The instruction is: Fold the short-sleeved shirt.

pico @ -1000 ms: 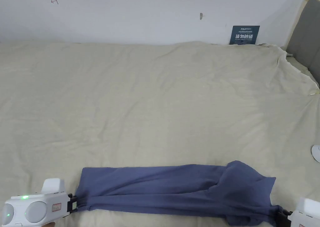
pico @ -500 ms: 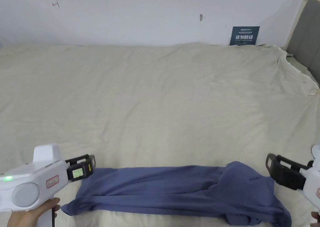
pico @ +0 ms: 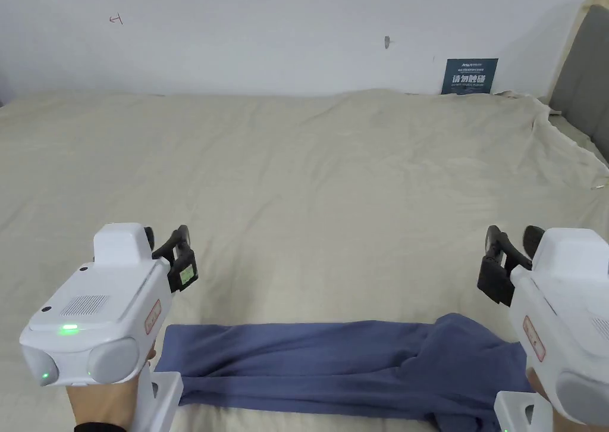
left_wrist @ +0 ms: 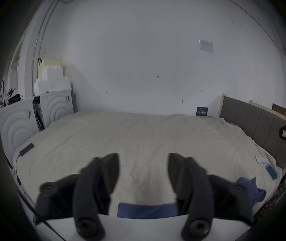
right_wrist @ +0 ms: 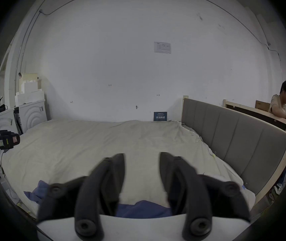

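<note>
Shirt [pico: 333,362]: blue, soft and limp, lying as a long narrow band across the near edge of the bed [pico: 309,201], bunched into a thicker lump at the right end. Light by the look of it, no stiffness at all; likely to sag and drag wherever left unsupported, and to slip layer over layer if pinched through just one thickness. Best taken at the two short ends, biting through all folded layers at once, well in from the edge. Left claw [pico: 178,254] raised above the left end, jaws apart, gripping nothing; likewise apart in the left gripper view [left_wrist: 143,173], a strip of blue cloth just below. Right claw [pico: 505,260] lifted over the bunched right end, jaws apart and empty, same in the right gripper view [right_wrist: 142,171]. Farther off, bare rumpled cream sheet, then a grey headboard [pico: 586,76] on the right and a white wall [pico: 267,34].
</note>
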